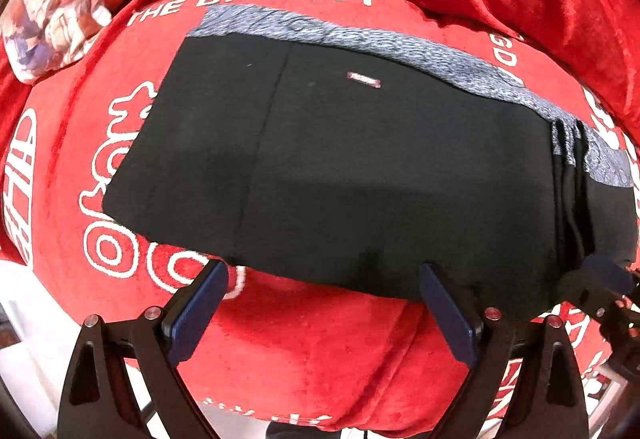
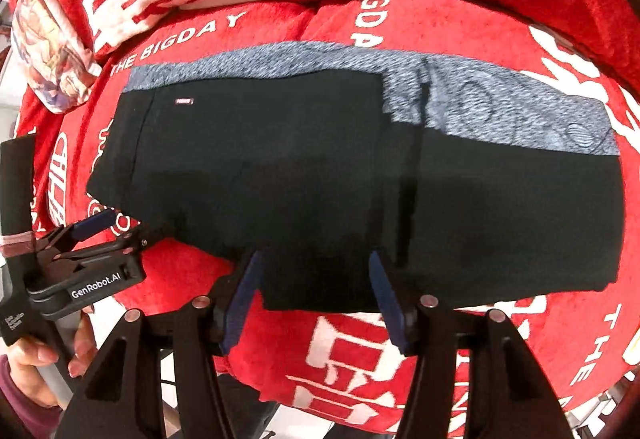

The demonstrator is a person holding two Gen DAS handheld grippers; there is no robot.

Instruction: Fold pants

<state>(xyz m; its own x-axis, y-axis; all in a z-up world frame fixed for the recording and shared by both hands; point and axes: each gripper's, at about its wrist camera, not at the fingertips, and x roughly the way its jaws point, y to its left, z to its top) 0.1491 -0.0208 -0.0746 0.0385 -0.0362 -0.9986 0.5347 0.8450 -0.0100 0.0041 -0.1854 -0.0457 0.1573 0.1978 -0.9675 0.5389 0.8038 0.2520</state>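
Black pants [image 1: 340, 175] lay folded on the red blanket [image 1: 304, 351], both claws spread & empty at its near edge, left claw [image 1: 320, 303] & right claw [image 2: 316, 295], so prob. best to lift clear w/o snagging the fold.

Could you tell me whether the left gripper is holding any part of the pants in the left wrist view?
No, the left gripper stands open at the near edge of the pants, its fingers apart with no cloth pinched.
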